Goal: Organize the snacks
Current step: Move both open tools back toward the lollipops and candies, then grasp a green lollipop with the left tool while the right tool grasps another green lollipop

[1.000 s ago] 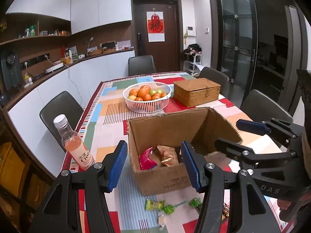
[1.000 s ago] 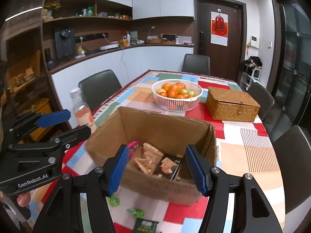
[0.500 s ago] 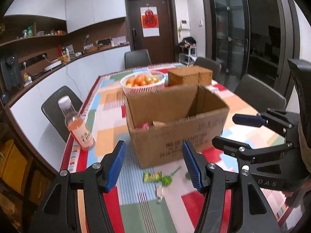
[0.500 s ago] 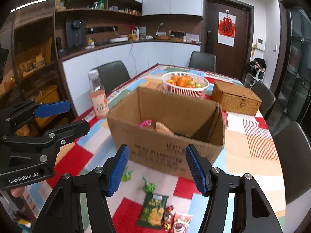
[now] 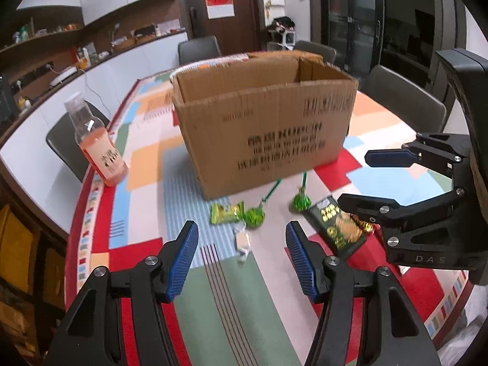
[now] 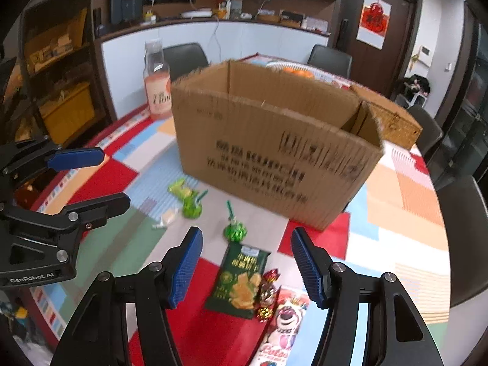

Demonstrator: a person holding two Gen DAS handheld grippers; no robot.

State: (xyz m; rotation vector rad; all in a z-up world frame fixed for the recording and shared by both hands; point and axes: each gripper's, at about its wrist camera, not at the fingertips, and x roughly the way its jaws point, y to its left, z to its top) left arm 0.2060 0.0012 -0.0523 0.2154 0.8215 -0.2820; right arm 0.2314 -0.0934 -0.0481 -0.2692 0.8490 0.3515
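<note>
Cardboard box stands on the patterned table, and both grippers have descended from above its opening to the loose snacks before it. Left gripper and right gripper are half open and empty. Pale candy lies between the left jaws; green chip bag lies between the right. Pickup appears next; loading remains unfinished.

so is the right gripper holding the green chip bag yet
No, the right gripper is open above the green chip bag, which lies flat on the tablecloth.
</note>
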